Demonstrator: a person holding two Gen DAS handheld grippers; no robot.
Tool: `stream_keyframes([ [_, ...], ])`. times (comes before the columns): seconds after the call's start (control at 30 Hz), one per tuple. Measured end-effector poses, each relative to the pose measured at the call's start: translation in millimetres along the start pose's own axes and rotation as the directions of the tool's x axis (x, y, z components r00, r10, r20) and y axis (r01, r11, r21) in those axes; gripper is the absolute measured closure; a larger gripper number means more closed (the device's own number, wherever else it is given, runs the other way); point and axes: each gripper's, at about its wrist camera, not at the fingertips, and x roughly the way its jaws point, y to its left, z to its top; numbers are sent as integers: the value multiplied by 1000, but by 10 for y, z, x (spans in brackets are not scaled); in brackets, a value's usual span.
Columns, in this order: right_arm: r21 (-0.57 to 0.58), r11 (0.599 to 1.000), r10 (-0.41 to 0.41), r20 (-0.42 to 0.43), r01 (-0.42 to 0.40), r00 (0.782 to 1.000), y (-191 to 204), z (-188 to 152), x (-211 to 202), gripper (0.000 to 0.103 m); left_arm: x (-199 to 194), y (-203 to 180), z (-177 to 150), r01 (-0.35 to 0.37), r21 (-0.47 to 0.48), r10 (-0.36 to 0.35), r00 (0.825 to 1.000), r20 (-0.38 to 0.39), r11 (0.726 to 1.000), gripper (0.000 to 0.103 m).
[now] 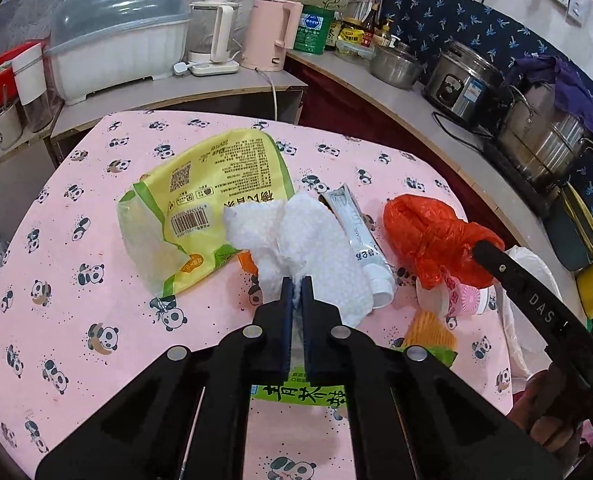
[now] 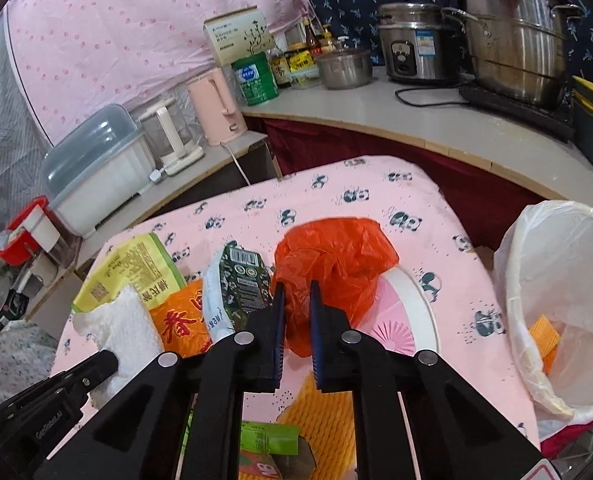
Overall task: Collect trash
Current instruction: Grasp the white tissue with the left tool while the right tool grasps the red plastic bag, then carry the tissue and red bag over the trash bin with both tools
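Trash lies on a pink panda tablecloth [image 1: 76,280]. My left gripper [image 1: 296,280] is shut on a crumpled white paper towel [image 1: 316,240], which also shows in the right wrist view [image 2: 124,328]. My right gripper [image 2: 295,288] is shut on a red plastic bag [image 2: 332,264], seen in the left wrist view too [image 1: 428,232]. A yellow-green snack bag [image 1: 208,196], a white tube [image 1: 360,236], an orange packet [image 2: 180,320], a dark green packet [image 2: 240,276] and a pink paper cup [image 2: 400,312] lie around them. A white-lined trash bin [image 2: 556,280] stands at the table's right edge.
Yellow foam netting [image 2: 324,424] and a green wrapper [image 2: 268,438] lie near the front edge. Behind the table a counter [image 2: 376,108] holds a pink kettle [image 1: 270,34], a dish box [image 1: 120,40], a rice cooker [image 2: 416,48] and a steel pot [image 2: 516,44].
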Motion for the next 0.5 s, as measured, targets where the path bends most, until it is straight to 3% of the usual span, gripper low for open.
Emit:
stream_keyframes([
  [0.5, 9, 999, 45, 109, -47, 993, -89, -159, -944, 94, -599, -350, -58, 47, 45, -51, 995, 84, 998, 99],
])
